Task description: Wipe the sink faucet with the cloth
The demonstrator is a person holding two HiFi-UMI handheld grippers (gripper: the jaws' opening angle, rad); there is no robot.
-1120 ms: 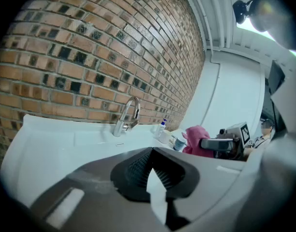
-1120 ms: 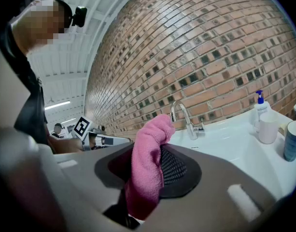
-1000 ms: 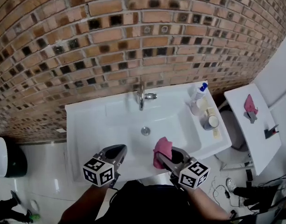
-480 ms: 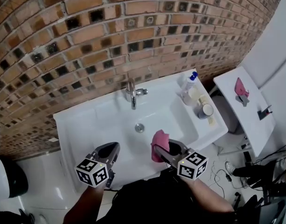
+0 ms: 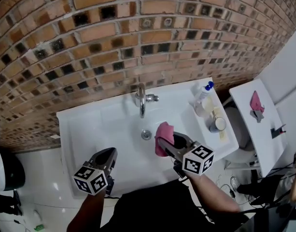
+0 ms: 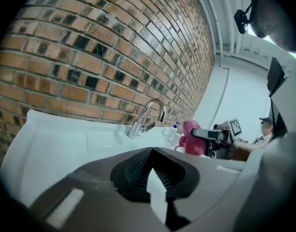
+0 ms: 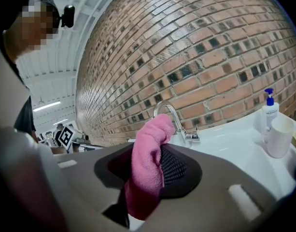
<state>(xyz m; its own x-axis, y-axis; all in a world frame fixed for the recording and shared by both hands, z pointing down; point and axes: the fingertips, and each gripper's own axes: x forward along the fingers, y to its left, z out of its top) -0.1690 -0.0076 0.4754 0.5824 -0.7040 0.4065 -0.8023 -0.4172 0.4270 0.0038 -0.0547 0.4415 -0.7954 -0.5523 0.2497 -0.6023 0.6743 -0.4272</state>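
A chrome faucet (image 5: 141, 99) curves over the white sink (image 5: 90, 129) against the brick wall; it also shows in the left gripper view as the faucet (image 6: 148, 116) and in the right gripper view as the faucet (image 7: 173, 118). My right gripper (image 5: 168, 140) is shut on a pink cloth (image 5: 162, 137) over the basin, just short of the spout and a little right of the drain (image 5: 146, 135). The pink cloth (image 7: 148, 163) bulges up between the jaws. My left gripper (image 5: 108, 153) hangs at the sink's front edge, jaws closed together with nothing in them.
On the sink's right ledge stand a pump bottle (image 5: 204, 95), a white cup (image 5: 204, 109) and a grey cup (image 5: 217, 124). A white side table (image 5: 263, 129) at the right carries another pink item (image 5: 256, 102). A dark bin (image 5: 12, 173) sits on the floor at left.
The right gripper has carried the pink cloth forward over the basin, closer to the faucet. The left gripper stays near the sink's front edge.
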